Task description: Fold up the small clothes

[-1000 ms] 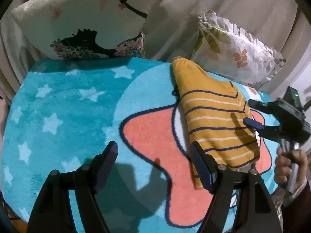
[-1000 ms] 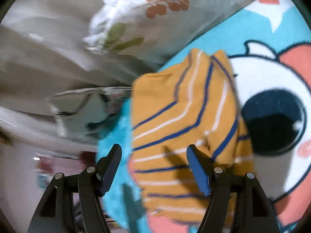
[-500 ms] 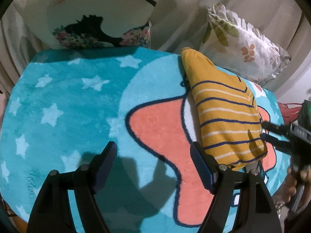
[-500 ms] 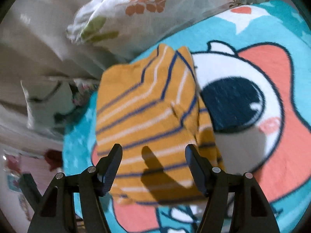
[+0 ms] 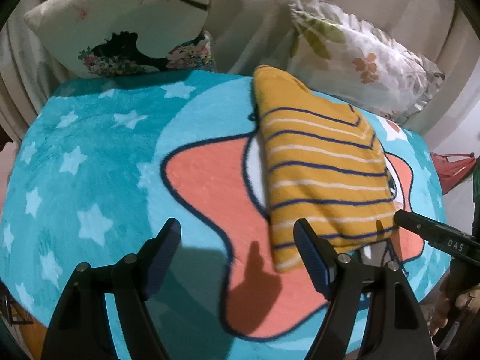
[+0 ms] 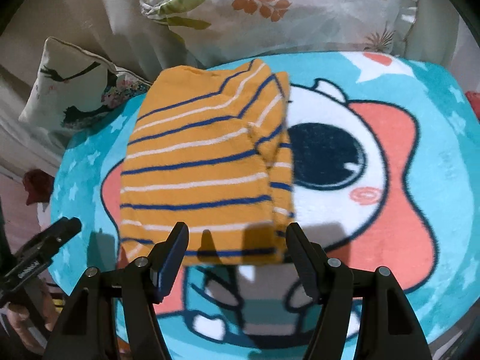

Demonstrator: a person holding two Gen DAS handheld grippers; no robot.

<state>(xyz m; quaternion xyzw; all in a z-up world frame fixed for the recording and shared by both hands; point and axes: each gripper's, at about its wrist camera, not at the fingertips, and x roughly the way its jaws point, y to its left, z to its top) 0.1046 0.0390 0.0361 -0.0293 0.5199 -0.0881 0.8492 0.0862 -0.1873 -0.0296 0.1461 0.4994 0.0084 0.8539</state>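
Floral pillows (image 6: 270, 9) crowd the folded shirt (image 6: 204, 165).

One folded yellow striped garment (image 6: 198, 162) lies just ahead of the right tongs (image 6: 237, 255) and ahead and to the right of the left tongs (image 5: 237, 255). Two tongs in all, each with two fingers. One teal cartoon rug (image 5: 90, 156) lies under them. Two pillows stand beyond the garment: a leaf-print pillow (image 6: 279, 9) and a pillow with a dark silhouette print (image 5: 126, 27).
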